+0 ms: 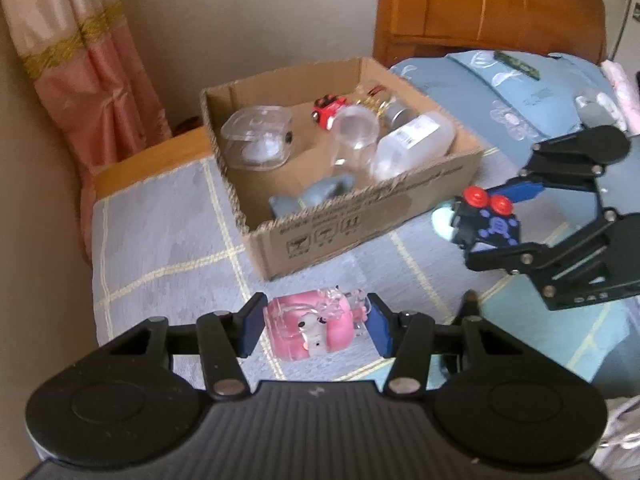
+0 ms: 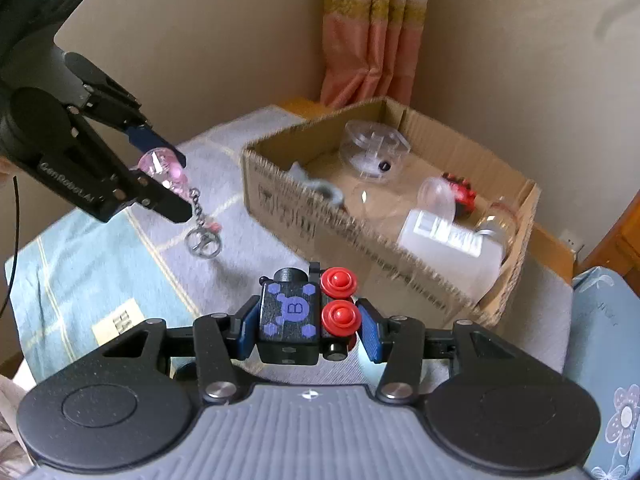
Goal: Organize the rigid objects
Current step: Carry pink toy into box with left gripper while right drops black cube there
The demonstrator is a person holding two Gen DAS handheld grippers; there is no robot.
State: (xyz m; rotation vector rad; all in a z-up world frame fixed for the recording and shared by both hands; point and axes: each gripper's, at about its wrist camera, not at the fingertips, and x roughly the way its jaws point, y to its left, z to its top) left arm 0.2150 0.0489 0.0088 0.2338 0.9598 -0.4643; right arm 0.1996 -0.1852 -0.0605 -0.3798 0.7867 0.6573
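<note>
The left gripper [image 1: 314,330] has its jaws closed on a pink keychain toy [image 1: 310,326], held above the checked blanket [image 1: 160,248] just in front of the cardboard box [image 1: 360,216], with its chain and ring [image 2: 202,236] dangling below. The right gripper [image 2: 306,326] clamps a black toy with two red knobs [image 2: 308,314] near the box's right side. Inside the box lie a clear round container [image 1: 256,140], a red toy car [image 1: 329,111] and a white bottle [image 1: 412,140].

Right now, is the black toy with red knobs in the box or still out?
Out. The right hand-held gripper holds the black toy above the bedspread, short of the cardboard box; it is not over the opening.
</note>
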